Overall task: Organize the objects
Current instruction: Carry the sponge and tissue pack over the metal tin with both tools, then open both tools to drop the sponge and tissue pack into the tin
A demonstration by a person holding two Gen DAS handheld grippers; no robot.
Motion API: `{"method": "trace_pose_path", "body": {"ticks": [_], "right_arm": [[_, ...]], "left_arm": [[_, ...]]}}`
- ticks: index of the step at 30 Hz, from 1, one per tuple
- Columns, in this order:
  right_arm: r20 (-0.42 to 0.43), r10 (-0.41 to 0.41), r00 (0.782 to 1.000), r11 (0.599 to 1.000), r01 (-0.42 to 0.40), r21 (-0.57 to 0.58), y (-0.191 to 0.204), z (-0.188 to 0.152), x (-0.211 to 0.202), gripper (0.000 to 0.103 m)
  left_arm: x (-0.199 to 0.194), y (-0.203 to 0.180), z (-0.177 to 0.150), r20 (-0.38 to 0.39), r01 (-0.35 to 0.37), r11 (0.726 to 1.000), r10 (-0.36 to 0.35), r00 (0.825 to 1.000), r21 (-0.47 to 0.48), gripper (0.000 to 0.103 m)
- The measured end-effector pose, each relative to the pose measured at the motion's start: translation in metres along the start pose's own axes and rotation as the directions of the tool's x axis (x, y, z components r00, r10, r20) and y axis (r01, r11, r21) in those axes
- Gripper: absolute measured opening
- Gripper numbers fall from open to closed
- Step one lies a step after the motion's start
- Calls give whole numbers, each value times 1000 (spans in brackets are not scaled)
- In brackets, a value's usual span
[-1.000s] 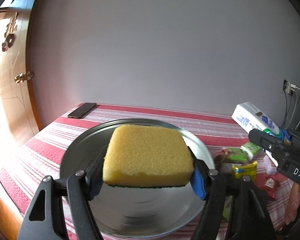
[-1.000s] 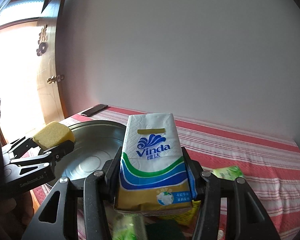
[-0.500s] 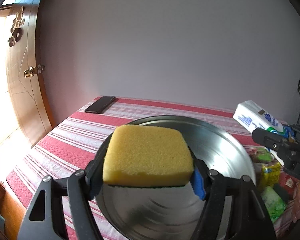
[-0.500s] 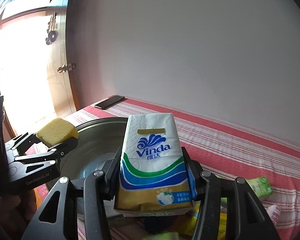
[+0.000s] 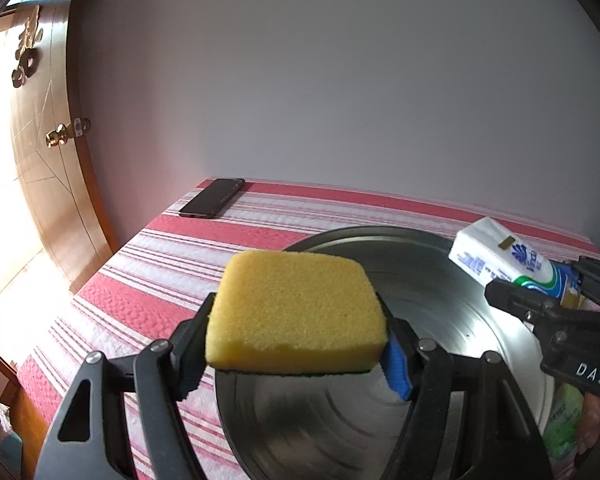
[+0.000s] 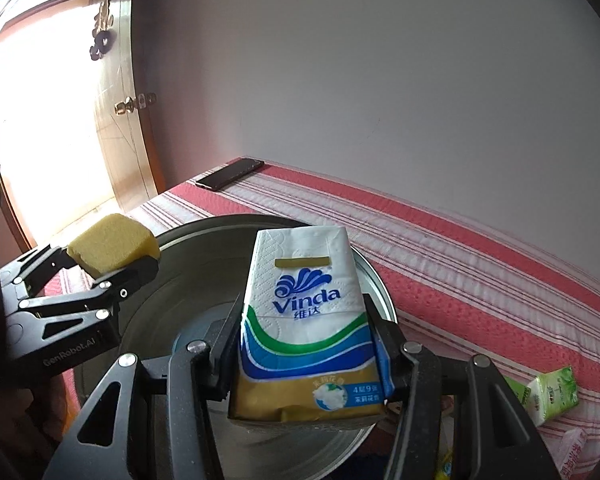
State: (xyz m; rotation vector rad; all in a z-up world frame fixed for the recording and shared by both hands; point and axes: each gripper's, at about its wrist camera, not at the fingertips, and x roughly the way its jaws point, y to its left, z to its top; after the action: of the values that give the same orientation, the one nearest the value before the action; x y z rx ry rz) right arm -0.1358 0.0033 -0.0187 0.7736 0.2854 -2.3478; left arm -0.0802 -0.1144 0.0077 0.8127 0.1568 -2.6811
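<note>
My left gripper [image 5: 296, 344] is shut on a yellow sponge [image 5: 296, 312] with a dark green underside, held flat above the left rim of a round metal basin [image 5: 440, 280]. The same sponge [image 6: 112, 242] shows at the left of the right wrist view, over the basin's edge. My right gripper [image 6: 308, 356] is shut on a white, blue and gold Vinda tissue pack [image 6: 304, 320], held upright over the basin [image 6: 204, 236]. In the left wrist view the tissue pack [image 5: 500, 260] hangs above the basin's right side.
The basin stands on a table with a red and white striped cloth [image 6: 460, 256]. A black phone [image 5: 212, 202] lies at the far left corner near a wooden door [image 5: 40, 160]. Small green packets [image 6: 548, 394] lie right of the basin. A white wall backs the table.
Both grippers have moved left across the table with their loads. The basin has shifted right in both views; the small packets have slid toward the right edge.
</note>
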Motion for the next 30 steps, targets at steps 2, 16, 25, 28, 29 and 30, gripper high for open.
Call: {"method": "trace_pose_path", "body": {"ticks": [2,16,25,28,29,30], "right_arm": [[-10,-3,1000,1000,3,-2,0,3,6,54],[-45,-26,999,1000,26,1,-3,11,26,55],[-63,-36,997,999,36,5,-5,12,34,55],[-70,-39,997,999,40,5,-7,13,35,54],[-73,-40,997,999,41,6,-7,13,35,54],[-76,-41,996,999,41,6,-7,14,37,54]], "left_arm": [[2,0,1,-6,1,1000,-1,1000,3,72],[21,5,9,-37,-27,1000,28,999,15,73],[30,2,13,-62,-29,999,32,998,40,73],[34,2,14,-70,-33,998,36,997,48,73],[35,3,15,-73,-34,998,38,997,51,73],[36,3,15,-74,-34,998,38,997,53,73]]}}
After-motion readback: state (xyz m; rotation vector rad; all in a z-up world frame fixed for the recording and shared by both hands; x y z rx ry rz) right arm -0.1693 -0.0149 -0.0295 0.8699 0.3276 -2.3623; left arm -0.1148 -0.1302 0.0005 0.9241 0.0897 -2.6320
